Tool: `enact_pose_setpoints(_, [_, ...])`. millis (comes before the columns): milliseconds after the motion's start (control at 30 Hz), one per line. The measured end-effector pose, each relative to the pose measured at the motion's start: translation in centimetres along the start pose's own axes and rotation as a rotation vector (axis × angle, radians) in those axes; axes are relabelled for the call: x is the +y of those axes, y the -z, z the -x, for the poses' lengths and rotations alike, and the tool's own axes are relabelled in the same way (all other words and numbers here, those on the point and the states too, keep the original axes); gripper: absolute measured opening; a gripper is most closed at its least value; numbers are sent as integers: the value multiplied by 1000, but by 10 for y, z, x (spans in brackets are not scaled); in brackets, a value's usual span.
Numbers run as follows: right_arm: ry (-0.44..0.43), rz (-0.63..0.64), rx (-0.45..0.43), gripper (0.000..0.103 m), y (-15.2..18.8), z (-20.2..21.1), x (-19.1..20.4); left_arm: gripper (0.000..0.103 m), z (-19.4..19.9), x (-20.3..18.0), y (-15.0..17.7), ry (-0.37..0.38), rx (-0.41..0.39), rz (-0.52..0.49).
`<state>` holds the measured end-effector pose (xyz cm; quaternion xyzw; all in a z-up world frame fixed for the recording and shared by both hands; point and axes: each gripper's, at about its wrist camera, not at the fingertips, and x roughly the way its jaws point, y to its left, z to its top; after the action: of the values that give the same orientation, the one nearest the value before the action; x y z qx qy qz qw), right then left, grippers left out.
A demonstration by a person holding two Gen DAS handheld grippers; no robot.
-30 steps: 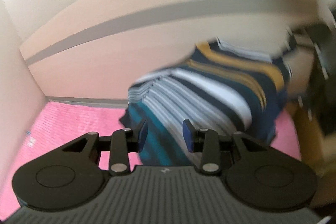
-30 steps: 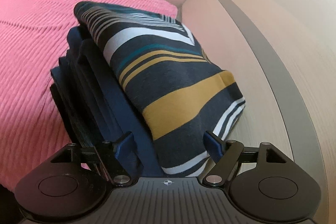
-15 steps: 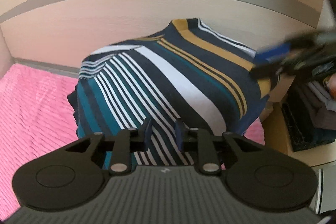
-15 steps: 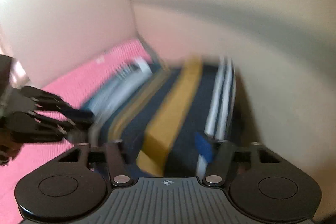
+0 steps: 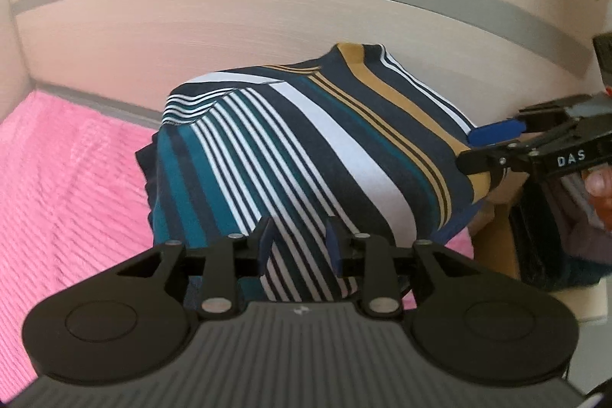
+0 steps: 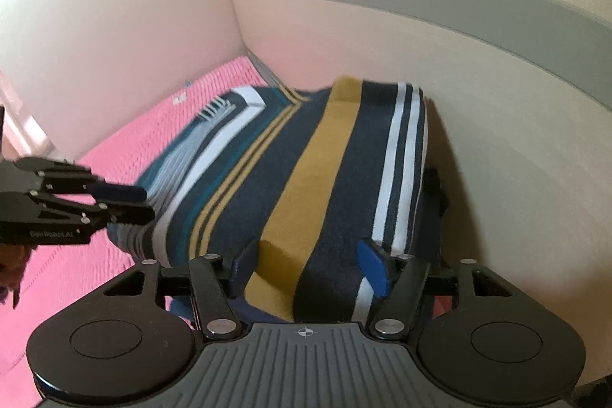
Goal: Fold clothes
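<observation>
A folded striped garment (image 5: pixel 344 155), navy with white, teal and mustard bands, lies on darker folded clothes against the headboard; in the right wrist view the garment (image 6: pixel 306 171) fills the middle. My left gripper (image 5: pixel 298 247) is shut on its near striped edge, cloth bunched between the fingers; from the right wrist view the left gripper (image 6: pixel 141 205) nips the garment's left side. My right gripper (image 6: pixel 308 264) clamps the thick mustard-striped end of the bundle, jaws held wide by it. In the left wrist view the right gripper (image 5: pixel 485 150) sits at the garment's right edge.
A pink ribbed bedspread (image 5: pixel 69 186) covers the bed to the left. The pale wooden headboard (image 5: pixel 267 25) with a grey strip stands right behind the clothes, meeting a side wall (image 6: pixel 95 25) in a corner. A hand (image 5: pixel 598 186) and dark folded clothes (image 5: pixel 550 247) show at far right.
The left gripper narrowed onto the striped edge. The right gripper swung round, its view turning from the side of the stack toward the corner; the bundle stayed between its fingers.
</observation>
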<state>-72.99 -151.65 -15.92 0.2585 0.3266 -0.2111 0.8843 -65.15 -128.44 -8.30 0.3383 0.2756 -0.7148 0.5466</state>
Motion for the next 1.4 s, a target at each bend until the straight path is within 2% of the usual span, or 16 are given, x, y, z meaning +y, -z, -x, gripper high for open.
enact_pose_setpoints(100, [-2,15,-10,76,-1,4,5,25,7,-2,0,-18,1,-2])
enact_pose_setpoints(200, [5,27,-24,79,-3,8,8,31,19,-7,0,-35,-7,3])
enact_pose_setpoints(267, [14,31,-53,90,-1,18,12,34,31,-9,6,-43,-15,8])
enact_pose_setpoints(333, [43,26,-86,95,4,29,16,37,46,-12,14,-52,-23,14])
enact_pose_setpoints(433, [103,-24,-126,98,20,48,23,45,76,-16,36,-66,-40,58])
enact_pose_setpoints(467, [126,-52,-130,102,29,54,26,53,85,-16,45,-73,-43,80])
enact_pose_setpoints(500, [148,-77,-132,103,38,59,31,58,94,-15,55,-81,-45,102])
enact_pose_setpoints(600, [200,-137,-131,103,66,76,53,86,118,-15,86,-100,-60,169])
enact_pose_setpoints(700, [296,-179,-141,103,96,100,81,97,146,-15,118,-79,-88,244])
enact_pose_setpoints(800, [359,-228,-168,103,131,130,108,101,177,-18,149,-76,-113,261])
enact_pose_setpoints(933, [400,-283,-166,103,175,162,142,101,217,-29,188,-50,-123,209])
enact_pose_setpoints(1133, [380,-333,-157,103,214,200,190,102,259,-50,224,7,-81,211])
enact_pose_setpoints(1233, [376,-365,-158,103,214,213,202,102,274,-62,231,10,-73,194])
enact_pose_setpoints(1400, [297,-343,-133,103,200,216,205,101,291,-75,226,-56,-113,206])
